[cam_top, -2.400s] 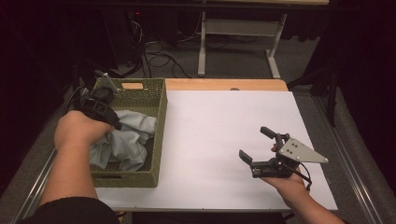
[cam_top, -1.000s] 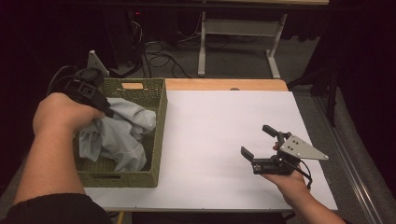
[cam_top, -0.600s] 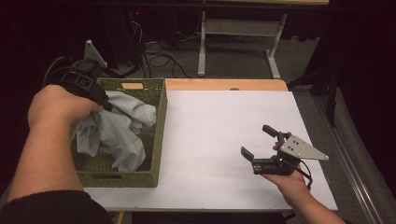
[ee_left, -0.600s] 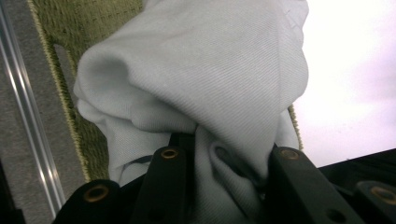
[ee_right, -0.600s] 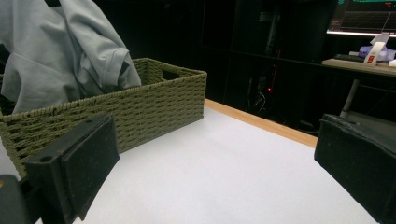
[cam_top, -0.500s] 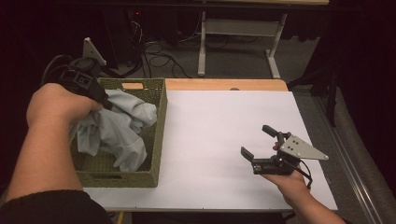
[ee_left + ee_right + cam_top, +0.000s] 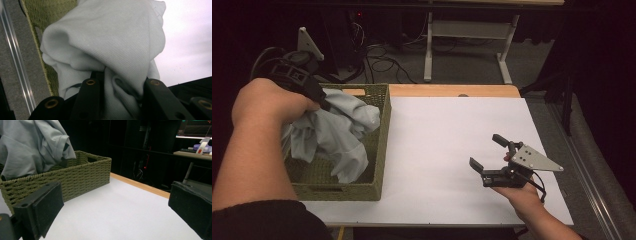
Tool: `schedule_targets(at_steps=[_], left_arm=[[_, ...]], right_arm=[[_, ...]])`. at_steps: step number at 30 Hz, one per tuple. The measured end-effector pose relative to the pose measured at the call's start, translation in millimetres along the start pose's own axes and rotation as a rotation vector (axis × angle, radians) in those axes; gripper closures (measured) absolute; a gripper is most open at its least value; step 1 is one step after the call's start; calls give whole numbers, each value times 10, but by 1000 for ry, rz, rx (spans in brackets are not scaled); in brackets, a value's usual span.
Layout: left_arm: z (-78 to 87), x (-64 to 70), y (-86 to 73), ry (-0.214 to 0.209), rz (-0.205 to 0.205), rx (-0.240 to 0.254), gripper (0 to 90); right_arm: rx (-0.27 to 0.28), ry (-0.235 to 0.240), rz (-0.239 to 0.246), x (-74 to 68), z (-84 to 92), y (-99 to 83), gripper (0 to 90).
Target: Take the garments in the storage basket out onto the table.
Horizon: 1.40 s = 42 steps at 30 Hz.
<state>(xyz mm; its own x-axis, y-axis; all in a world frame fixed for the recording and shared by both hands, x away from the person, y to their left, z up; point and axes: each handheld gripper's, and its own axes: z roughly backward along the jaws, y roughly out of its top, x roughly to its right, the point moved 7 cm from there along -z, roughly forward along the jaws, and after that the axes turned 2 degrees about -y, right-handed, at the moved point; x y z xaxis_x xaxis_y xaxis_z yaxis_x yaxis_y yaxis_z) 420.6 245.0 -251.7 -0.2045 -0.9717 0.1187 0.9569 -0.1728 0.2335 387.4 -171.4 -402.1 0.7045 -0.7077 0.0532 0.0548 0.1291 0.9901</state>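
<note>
Grey knit cloth is bunched between my left gripper's (image 7: pixel 120 87) two black jaws, which are clamped tight on a fold near the top of the garment (image 7: pixel 337 132); in the left gripper view the fabric swells out above the pads and hides what lies beyond. Seen from the high view, the left gripper (image 7: pixel 314 97) sits at about ten o'clock on the scene, above the far-left corner of the woven green basket (image 7: pixel 379 145), and the garment hangs from it with its lower folds down inside the basket.

Doing this step well, as I judge it, means lifting straight up until the lowest fold clears the basket's rim before I carry anything toward three o'clock; dragging sideways early could catch the hem on the weave and tip or slide the basket. The grip looks bulky rather than a clean single edge, so I would move slowly and watch for cloth slipping out of the pinch.

My right gripper (image 7: pixel 489 160) rests low at about four o'clock on the white tabletop (image 7: pixel 447 130), well apart from the basket, its jaws spread wide with nothing between them. It is placed to take a free edge once the garment comes over the open white surface.
</note>
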Motion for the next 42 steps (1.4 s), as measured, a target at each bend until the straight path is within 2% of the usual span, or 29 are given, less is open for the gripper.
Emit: schedule_targets(at_steps=[3,15,34,42], left_arm=[[32,13,3,-11,15,2,749],[113,70,15,-16,15,5,751],[187,204,48,-26,-9,-9,752],[262,285,71,-50,-12,6,751]], right_arm=[[-1,1,0,2,-1,-1,9],[2,6,-3,-20,-1,6,9],[4,9,-2,-27,2,11,9],[5,10,-3,-30,3,13,9]])
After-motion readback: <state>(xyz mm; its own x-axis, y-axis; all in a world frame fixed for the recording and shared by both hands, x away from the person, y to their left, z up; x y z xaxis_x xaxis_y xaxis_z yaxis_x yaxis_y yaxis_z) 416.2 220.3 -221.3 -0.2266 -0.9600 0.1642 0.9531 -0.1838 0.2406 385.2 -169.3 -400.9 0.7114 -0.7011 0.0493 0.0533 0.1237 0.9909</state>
